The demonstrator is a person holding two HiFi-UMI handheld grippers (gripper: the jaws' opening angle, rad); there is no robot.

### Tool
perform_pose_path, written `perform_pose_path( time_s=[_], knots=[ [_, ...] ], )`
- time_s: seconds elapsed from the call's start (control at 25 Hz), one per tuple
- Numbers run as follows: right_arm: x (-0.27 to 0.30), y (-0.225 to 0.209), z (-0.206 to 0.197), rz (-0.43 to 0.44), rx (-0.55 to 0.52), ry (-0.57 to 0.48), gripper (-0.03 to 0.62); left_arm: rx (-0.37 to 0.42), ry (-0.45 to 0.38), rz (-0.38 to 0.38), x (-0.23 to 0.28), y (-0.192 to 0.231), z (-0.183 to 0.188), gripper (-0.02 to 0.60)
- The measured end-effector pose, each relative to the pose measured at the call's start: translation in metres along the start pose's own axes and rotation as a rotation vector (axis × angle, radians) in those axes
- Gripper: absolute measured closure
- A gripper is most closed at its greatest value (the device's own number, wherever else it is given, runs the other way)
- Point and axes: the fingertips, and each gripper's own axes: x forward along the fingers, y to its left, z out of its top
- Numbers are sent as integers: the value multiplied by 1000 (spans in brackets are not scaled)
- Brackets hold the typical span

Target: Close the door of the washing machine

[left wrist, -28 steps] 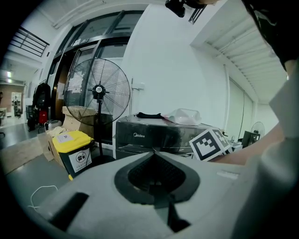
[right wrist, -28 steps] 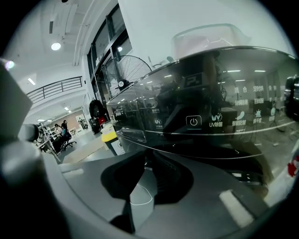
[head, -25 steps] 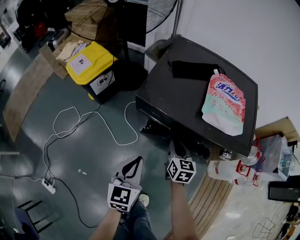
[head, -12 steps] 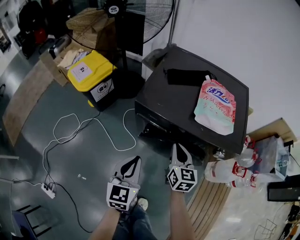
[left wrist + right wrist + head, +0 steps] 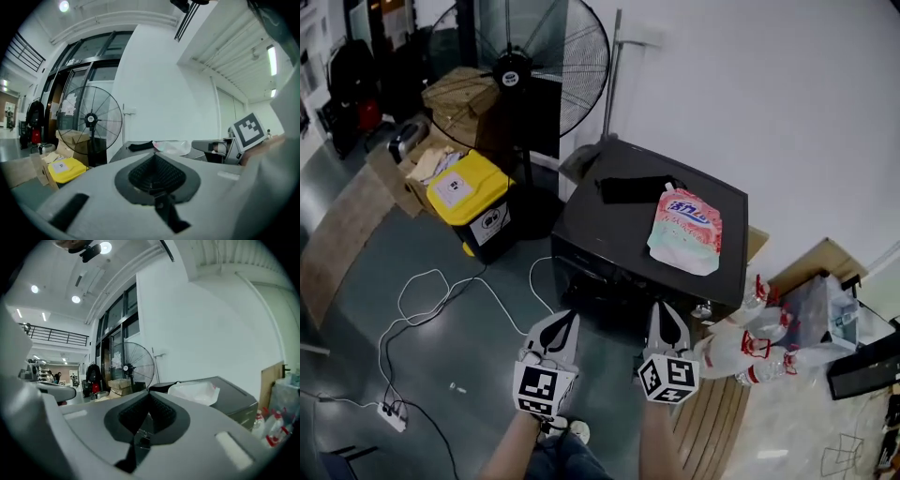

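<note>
Floor (image 5: 478,347) under me is dark grey and smooth. Standing on it:
- black washing machine (image 5: 609,239), back to the white wall
- yellow-lidded bin (image 5: 471,199) just left of it
- pedestal fan (image 5: 514,67) behind the bin
- cardboard boxes (image 5: 455,94) further left

A white cable (image 5: 431,305) loops loose from near the machine's front to a power strip (image 5: 391,413) at lower left. Clear plastic bottles (image 5: 745,342) with red trim cluster at the machine's right corner, where the floor changes to wood planks (image 5: 712,427).

The machine's flat top carries a pink-and-green pouch (image 5: 685,231) lying flat. A black item (image 5: 633,189) lies just beside its upper edge, and I can't tell if they touch.
</note>
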Motion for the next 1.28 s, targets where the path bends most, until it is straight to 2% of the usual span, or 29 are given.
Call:
perform_pose_path(
  time_s=[0.32,0.64,0.84,1.28],
  knots=[
    [-81,-13,84,-77,-32,-153,582,75,-132,-76,-16,-42,79,574],
    [-145,-24,126,-136,-46,-248,582,122,-254,-142,-33,-83,143,574],
    [-164,-27,138,-152,-56,-269,582,119,-276,-162,-42,-97,157,574],
    [-180,-18,131,-163,-60,-259,582,128,-261,-166,-59,-103,147,574]
  ],
)
